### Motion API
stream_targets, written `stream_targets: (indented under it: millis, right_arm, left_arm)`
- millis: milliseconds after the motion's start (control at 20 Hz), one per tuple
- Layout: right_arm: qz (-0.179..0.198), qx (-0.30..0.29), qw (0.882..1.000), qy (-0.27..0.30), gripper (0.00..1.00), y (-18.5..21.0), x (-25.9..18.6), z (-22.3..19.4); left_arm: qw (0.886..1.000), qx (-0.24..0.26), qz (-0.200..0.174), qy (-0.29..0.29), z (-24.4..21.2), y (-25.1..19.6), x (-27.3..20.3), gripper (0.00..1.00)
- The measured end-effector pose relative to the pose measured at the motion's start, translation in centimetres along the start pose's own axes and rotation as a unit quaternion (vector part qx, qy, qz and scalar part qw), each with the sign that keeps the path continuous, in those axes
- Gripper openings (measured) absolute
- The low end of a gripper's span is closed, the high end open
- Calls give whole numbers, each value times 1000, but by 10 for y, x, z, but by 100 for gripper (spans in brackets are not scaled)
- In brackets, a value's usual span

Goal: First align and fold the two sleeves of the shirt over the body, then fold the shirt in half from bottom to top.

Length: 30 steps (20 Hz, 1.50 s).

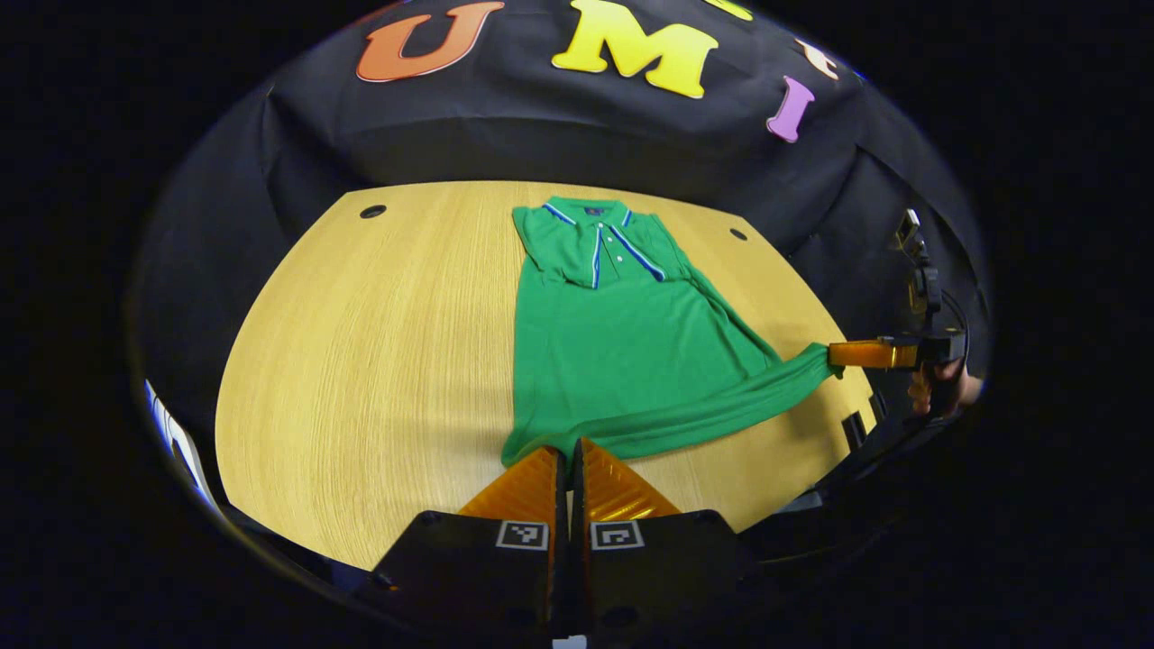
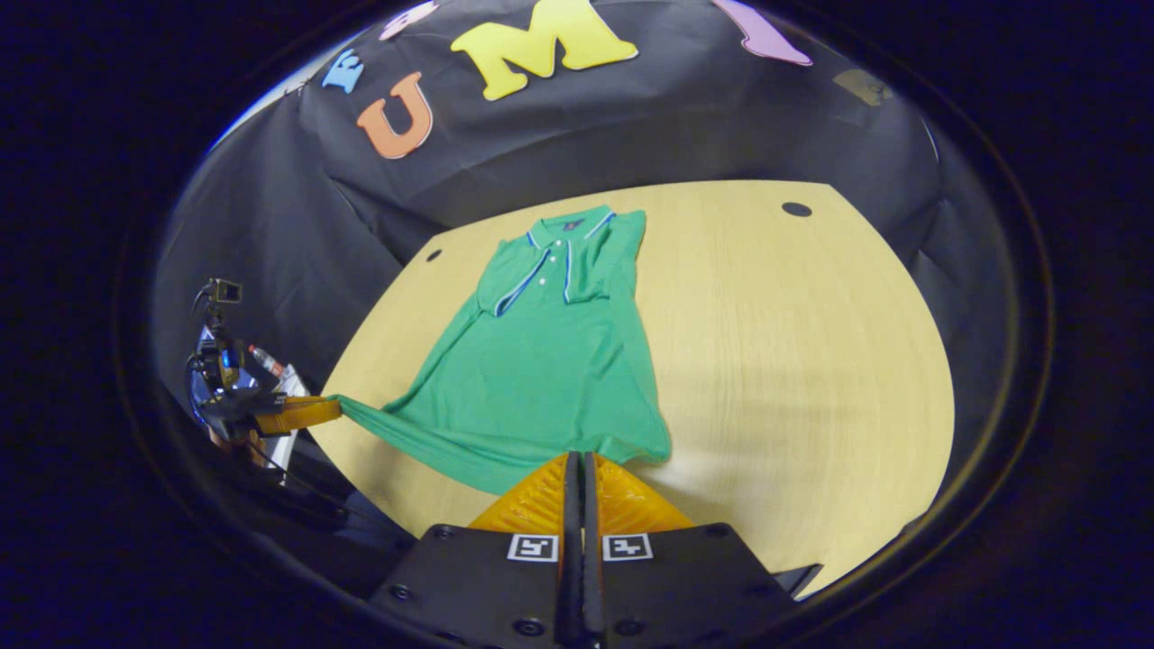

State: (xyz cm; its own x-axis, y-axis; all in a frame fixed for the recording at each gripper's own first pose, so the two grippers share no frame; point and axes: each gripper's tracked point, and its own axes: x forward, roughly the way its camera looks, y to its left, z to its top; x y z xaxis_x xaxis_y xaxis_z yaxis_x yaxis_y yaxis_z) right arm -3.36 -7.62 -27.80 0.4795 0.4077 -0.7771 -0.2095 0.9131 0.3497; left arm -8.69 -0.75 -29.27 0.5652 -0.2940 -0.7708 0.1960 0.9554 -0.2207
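A green polo shirt (image 1: 622, 351) lies on the wooden table (image 1: 379, 361), collar at the far end and both sleeves folded in over the body. My left gripper (image 1: 570, 451) is shut on the near hem corner. My right gripper (image 1: 834, 354), held by a hand, pinches the other hem corner out to the right. The hem is stretched between them, slightly raised. In the right gripper view the shirt (image 2: 550, 361) runs away from me. There my right gripper (image 2: 581, 461) is shut on the hem, and my left gripper (image 2: 329, 410) grips the far corner at the left.
Two dark round holes (image 1: 372, 211) (image 1: 738, 233) mark the table's far corners. Bare wood (image 2: 793, 361) spreads on both sides of the shirt. The table's near edge lies just under both grippers. A hand (image 1: 942, 383) holds the right gripper off the table's right edge.
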Motion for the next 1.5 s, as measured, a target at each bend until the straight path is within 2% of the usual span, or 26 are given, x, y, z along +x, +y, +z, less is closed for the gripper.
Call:
stream_targets:
  millis: [150,250,400,1050,1150,1200,1500]
  right_arm:
    - [4,-3,1000,-20,6,6,0,27]
    - [7,-7,999,-33,4,11,-2,45]
    - [-4,-14,998,-57,6,7,-8,75]
    - [-25,-49,987,-150,3,12,-6,219]
    - [-28,-48,986,-155,6,11,2,238]
    - [-29,-48,986,-156,4,10,9,245]
    - [-26,-36,985,-166,3,7,46,285]
  left_arm:
    - [1000,16,1,-21,30,3,1,3]
    - [999,27,0,-35,50,4,1,3]
    - [997,37,-3,-62,79,3,1,3]
    - [986,40,-27,-157,219,6,20,3]
    - [985,44,-27,-164,238,12,29,3]
    - [985,44,-24,-164,245,17,35,3]
    - [984,37,-16,-171,287,33,71,3]
